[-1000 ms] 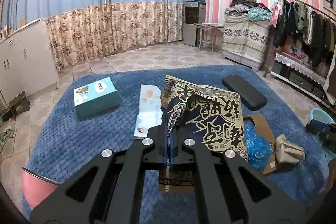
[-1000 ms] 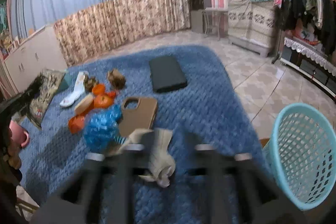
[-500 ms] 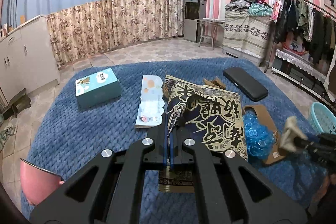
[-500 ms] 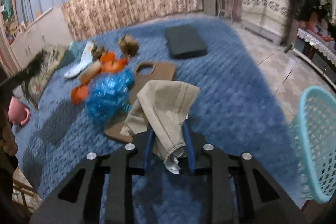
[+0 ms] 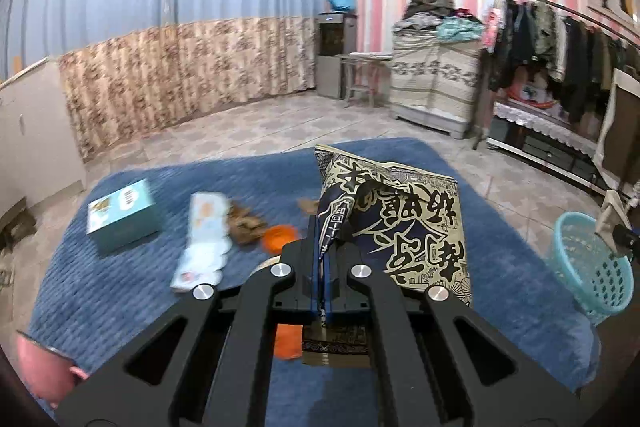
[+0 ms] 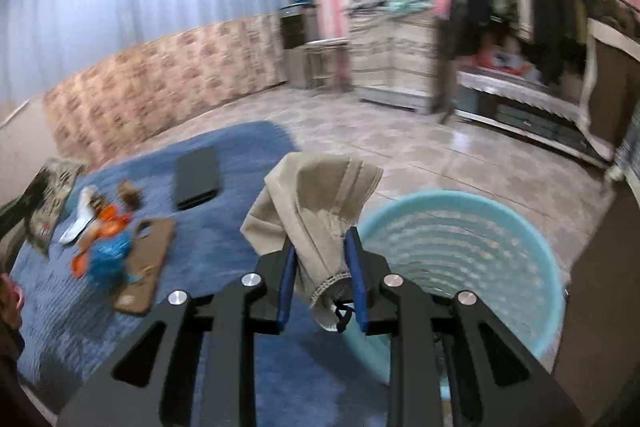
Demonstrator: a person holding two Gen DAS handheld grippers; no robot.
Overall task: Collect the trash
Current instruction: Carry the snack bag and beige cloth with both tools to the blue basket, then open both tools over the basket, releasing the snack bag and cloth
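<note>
Right tool [image 6: 320, 277]: jaws closed on a beige cloth pouch [image 6: 316, 203], which stands up out of the blue pads and folds over above them.
Pouch vs basket: the teal mesh basket [image 6: 532, 239] sits on the floor just right of and beyond the tool; the pouch is beside its near rim, not inside.
Right tool pose: angled downward, over the edge of the blue blanket [image 6: 224, 227].
Left tool [image 5: 324, 271]: jaws fully closed, pinching the torn top corner of a printed snack bag [image 5: 404, 223].
Snack bag: hangs upright in front of the left tool, above the blanket.
Left tool pose: tilted downward.
Loose items: orange peels [image 5: 280, 237], blue crumpled wrapper [image 6: 106, 257], teal box [image 5: 122, 215], all on the blanket, well apart from both tools.
</note>
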